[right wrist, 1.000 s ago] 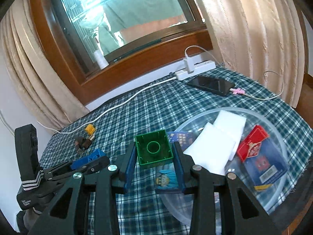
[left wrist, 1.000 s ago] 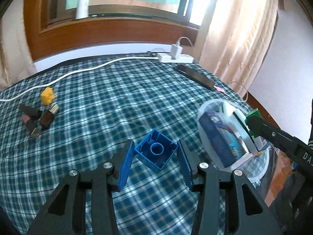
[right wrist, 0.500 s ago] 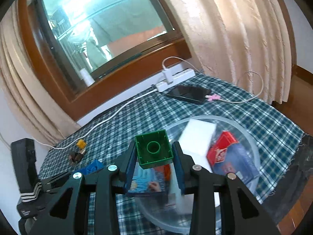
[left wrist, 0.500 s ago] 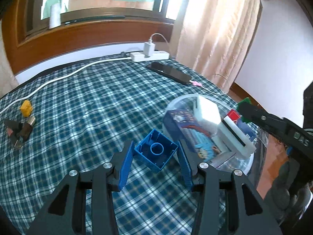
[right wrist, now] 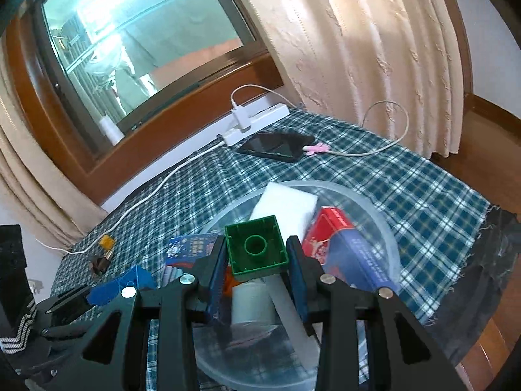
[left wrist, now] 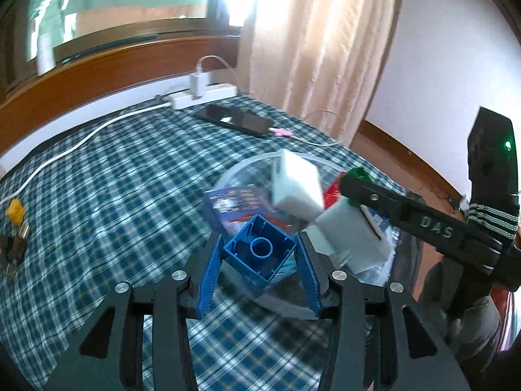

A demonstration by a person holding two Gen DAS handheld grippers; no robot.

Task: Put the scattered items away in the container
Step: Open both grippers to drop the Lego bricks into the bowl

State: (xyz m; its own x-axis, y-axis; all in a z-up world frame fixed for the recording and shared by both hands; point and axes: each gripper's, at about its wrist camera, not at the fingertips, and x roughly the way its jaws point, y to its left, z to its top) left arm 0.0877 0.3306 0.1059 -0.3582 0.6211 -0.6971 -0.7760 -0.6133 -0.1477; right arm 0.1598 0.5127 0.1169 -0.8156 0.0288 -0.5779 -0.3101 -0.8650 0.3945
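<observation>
My left gripper (left wrist: 259, 260) is shut on a blue toy brick (left wrist: 260, 250) and holds it over the near rim of the clear plastic bowl (left wrist: 237, 171). My right gripper (right wrist: 257, 255) is shut on a green toy brick (right wrist: 255, 245) and holds it above the same bowl (right wrist: 389, 228). The bowl holds white boxes (right wrist: 285, 202), a red and blue box (right wrist: 338, 242) and a blue booklet (left wrist: 236, 200). The right gripper shows at the right of the left wrist view, the left gripper at the lower left of the right wrist view.
A yellow block (left wrist: 15, 210) and small dark items (left wrist: 14, 249) lie on the checked cloth at far left. A black phone (right wrist: 273, 145), a white power strip (right wrist: 257, 120) and cables lie by the window wall. The table edge drops off at right.
Both grippers have moved toward and over the bowl with their bricks still held. The left gripper swung right from the open cloth to the bowl's rim.
</observation>
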